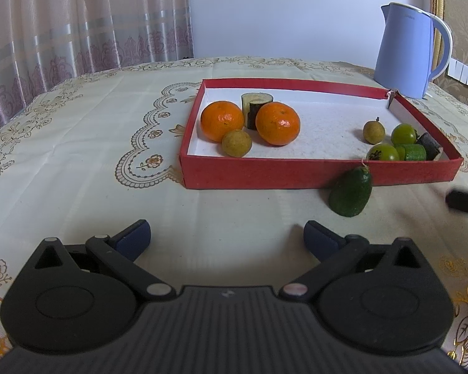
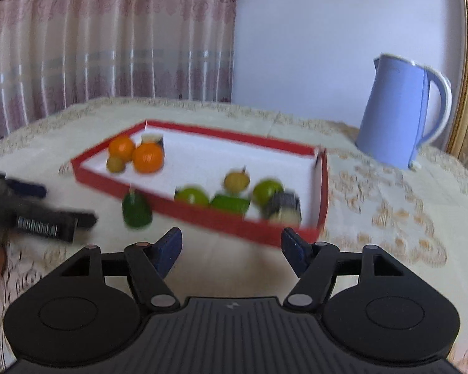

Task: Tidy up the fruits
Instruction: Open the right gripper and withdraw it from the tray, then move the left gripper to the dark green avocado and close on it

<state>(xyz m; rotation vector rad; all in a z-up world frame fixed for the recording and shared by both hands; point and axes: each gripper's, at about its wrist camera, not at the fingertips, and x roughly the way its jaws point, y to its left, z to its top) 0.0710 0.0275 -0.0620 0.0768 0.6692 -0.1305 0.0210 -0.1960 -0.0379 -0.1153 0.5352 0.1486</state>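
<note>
Both my claws gape w/ nothing btwn jaws: left gripper, right gripper. Avocado sits ahead-right of left claw, touching red tray's front wall; other fruit lies inside.

Left wrist view: low over the tablecloth, facing the red tray squarely from its near long side, close. Right wrist view: further right, slightly farther back, facing the tray obliquely toward its near right corner; blurred. Shared: tray, kettle, curtain.
</note>
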